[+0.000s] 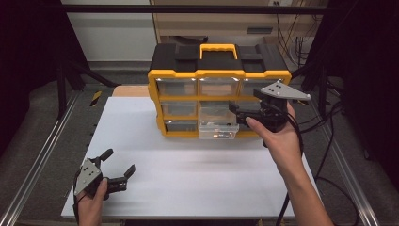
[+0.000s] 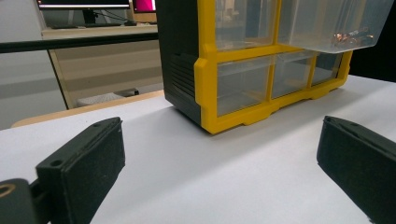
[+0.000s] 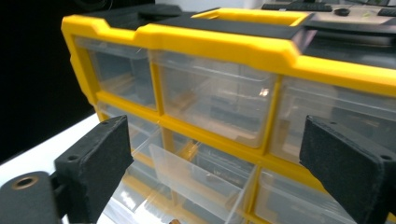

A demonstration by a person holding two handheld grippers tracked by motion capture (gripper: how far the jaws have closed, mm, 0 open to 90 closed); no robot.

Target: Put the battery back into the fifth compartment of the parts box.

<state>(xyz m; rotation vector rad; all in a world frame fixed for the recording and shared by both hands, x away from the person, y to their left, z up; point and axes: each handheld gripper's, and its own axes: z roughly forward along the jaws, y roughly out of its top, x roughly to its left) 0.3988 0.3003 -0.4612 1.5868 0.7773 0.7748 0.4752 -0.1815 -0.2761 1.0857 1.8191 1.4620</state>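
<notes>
The organiser point(image 1: 219, 89) stands at the table's point(image 1: 188, 179) far edge with its middle drawer point(image 1: 217, 128) pulled out, and the right gripper point(image 1: 244, 114) hovers by it, jaws apart, probably to reach in, while the left gripper point(image 1: 117, 169) rests well clear, jaws apart.

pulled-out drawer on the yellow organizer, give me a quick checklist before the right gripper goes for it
1. right gripper open: ok, jaws spread wide in the right gripper view.
2. Nothing held in it: ok.
3. pulled-out drawer reachable: ok, it sticks out of the organizer in the middle column.
4. Drawer contents: cannot tell, small coppery bits show through the clear wall.
5. left gripper out of the way: ok, open, low over the white table, apart from the organizer.
6. Other drawers shut: ok.
</notes>
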